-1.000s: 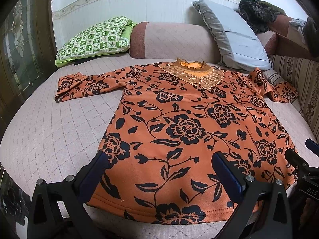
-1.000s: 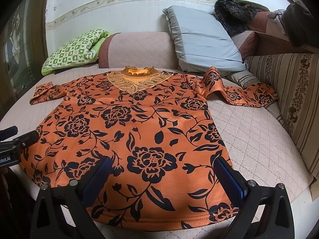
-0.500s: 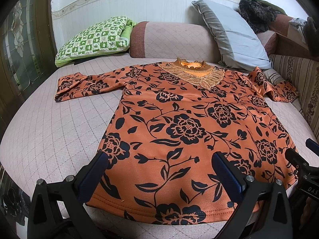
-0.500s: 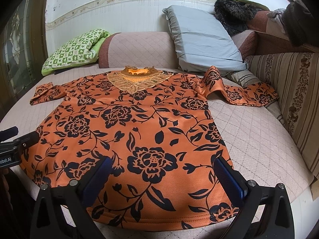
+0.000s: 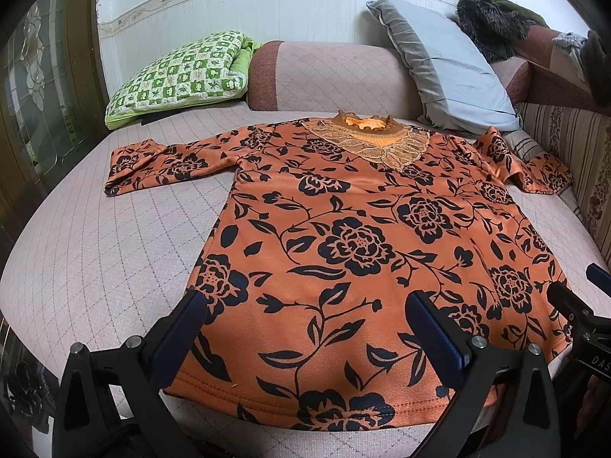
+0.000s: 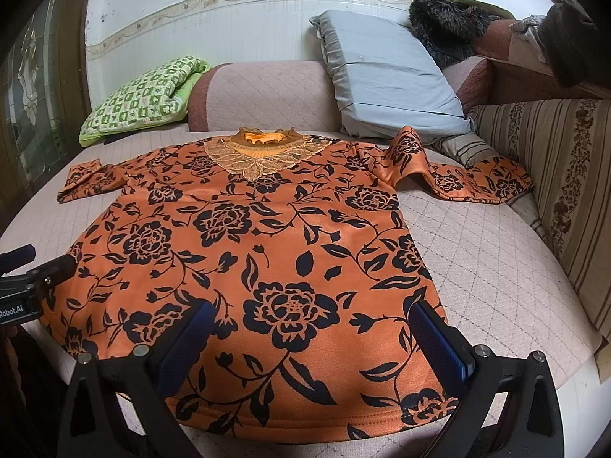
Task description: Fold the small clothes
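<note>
Fingers (image 5: pixel 435 328) spread wide — shirt (image 5: pixel 343 248) hem between

A home sitting room: quilted sofa (image 5: pixel 95 259), pillows (image 6: pixel 385 72), bordered wall (image 5: pixel 267 4), stained-glass door (image 5: pixel 34 87).

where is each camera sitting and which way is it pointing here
Left wrist: rides on the left claw near the hem, facing forward over the orange floral top toward the green checked pillow; its own two open fingers show, and the right claw at the right edge.
Right wrist: rides on the right claw near the hem, facing the grey pillow and striped cushion; its own open fingers show, and the left claw at the left edge.
Shared: top, both pillows, quilted bed cover.
</note>
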